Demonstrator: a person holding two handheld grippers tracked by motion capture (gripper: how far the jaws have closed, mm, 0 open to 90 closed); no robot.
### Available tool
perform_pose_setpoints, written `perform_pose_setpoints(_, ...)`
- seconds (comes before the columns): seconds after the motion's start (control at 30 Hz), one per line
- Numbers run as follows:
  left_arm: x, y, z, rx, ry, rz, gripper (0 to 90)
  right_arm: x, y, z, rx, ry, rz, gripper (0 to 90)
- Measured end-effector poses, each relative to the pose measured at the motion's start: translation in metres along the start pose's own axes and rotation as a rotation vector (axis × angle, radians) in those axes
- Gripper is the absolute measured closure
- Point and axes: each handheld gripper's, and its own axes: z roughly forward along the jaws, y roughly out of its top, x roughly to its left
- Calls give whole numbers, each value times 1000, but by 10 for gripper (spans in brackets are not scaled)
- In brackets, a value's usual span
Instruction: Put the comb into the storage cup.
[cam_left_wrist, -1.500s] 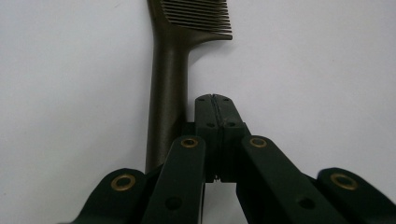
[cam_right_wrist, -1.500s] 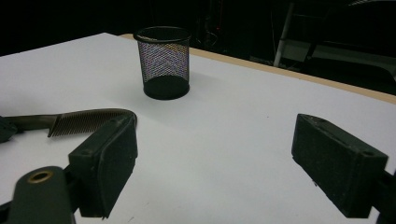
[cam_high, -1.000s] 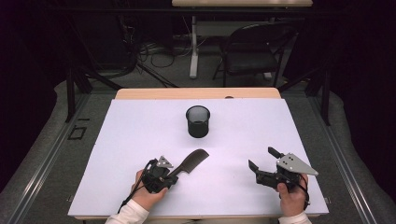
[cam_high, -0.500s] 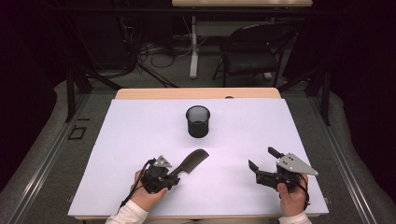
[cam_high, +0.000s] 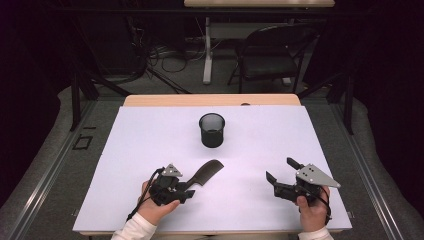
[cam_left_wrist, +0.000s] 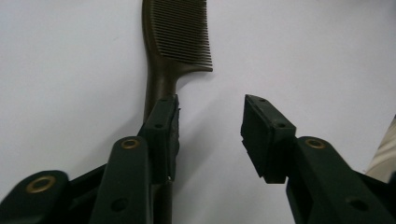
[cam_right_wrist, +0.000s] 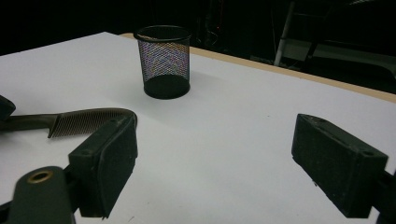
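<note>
A dark brown comb (cam_high: 207, 172) lies flat on the white table sheet, teeth end pointing away from the person. My left gripper (cam_high: 189, 190) is at its handle end. In the left gripper view the comb (cam_left_wrist: 180, 32) runs up from under the left jaw, and the gripper (cam_left_wrist: 210, 121) has just been opening: the pads stand apart, with bare sheet between them and no grip on the handle. My right gripper (cam_high: 281, 170) rests open at the front right with nothing between its fingers (cam_right_wrist: 105, 163). The comb (cam_right_wrist: 88, 119) lies to its left.
A black mesh cup (cam_high: 212, 130) stands upright in the middle of the table, empty as far as I see; it is also ahead in the right gripper view (cam_right_wrist: 164, 60). The white sheet (cam_high: 150, 135) covers the table. A chair (cam_high: 272, 55) stands beyond the far edge.
The left gripper's jaws have opened off the comb's handle. The comb stays in about the same place on the sheet. The right gripper has not moved.
</note>
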Motion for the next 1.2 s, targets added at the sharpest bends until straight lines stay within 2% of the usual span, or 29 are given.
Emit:
perform_pose_setpoints(0.1,0,1,-2,-21,-1,-4,468,0,0,0,1,2,4,144)
perform_pose_setpoints(0.17,0,2,-4,-30,14,-4,430,0,0,0,1,1,5,144)
perform_pose_setpoints(0.27,1,3,-8,-51,13,-28,381,0,0,0,1,2,2,144)
perform_pose_setpoints(0.4,3,5,-14,-52,33,-39,363,0,0,0,3,2,5,144)
perform_pose_setpoints(0.5,6,7,-19,-51,26,-63,364,0,0,0,3,2,3,144)
perform_pose_setpoints(0.57,8,9,-24,-51,28,-58,364,0,0,0,4,2,3,144)
perform_pose_setpoints(0.6,9,10,-26,-61,32,-39,365,0,0,0,3,1,0,144)
perform_pose_setpoints(0.67,10,12,-30,-63,41,-46,366,0,0,0,3,1,-1,144)
perform_pose_setpoints(0.77,12,14,-34,-54,50,-40,366,0,0,0,5,2,3,144)
perform_pose_setpoints(0.83,13,16,-36,-29,63,-30,365,0,0,0,4,1,-2,144)
perform_pose_setpoints(1.0,14,21,-39,1,63,-9,365,0,0,0,4,0,0,144)
perform_pose_setpoints(1.03,14,22,-40,5,76,2,365,0,0,0,5,1,2,144)
perform_pose_setpoints(1.2,18,27,-40,34,92,-3,336,0,0,0,3,0,-1,144)
